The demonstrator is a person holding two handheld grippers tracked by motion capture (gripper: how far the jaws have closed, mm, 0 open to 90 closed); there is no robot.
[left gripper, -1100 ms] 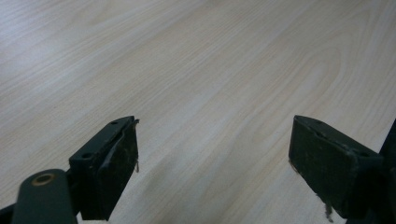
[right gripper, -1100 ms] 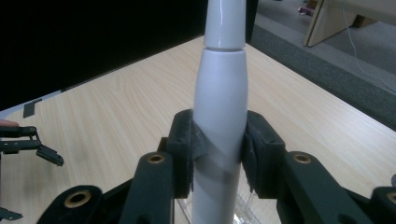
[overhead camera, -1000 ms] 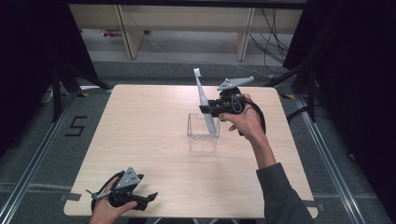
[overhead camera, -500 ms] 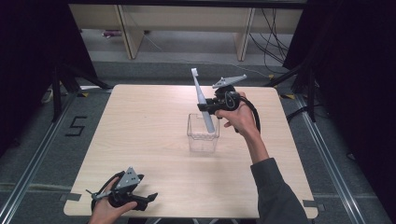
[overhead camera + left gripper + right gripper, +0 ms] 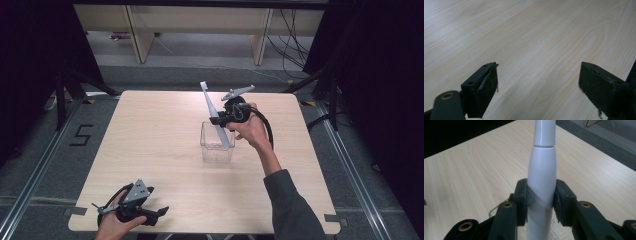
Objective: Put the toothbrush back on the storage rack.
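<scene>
A long white handle-like stick leans tilted over the table, its top pointing to the far left. My right gripper is shut on its middle. In the right gripper view the black fingers clamp the white stick from both sides. The stick's lower end reaches down into a clear square container at the table's centre. My left gripper rests at the near left edge of the table. It is open with nothing in it, and bare wood shows between its pads.
The light wooden table has bare room to the left and front of the container. Dark curtains flank both sides. Shelving legs and cables lie on the floor beyond the far edge.
My right gripper has moved slightly left and down with the stick, so its lower end sits deeper in the container. The left gripper has stayed put.
</scene>
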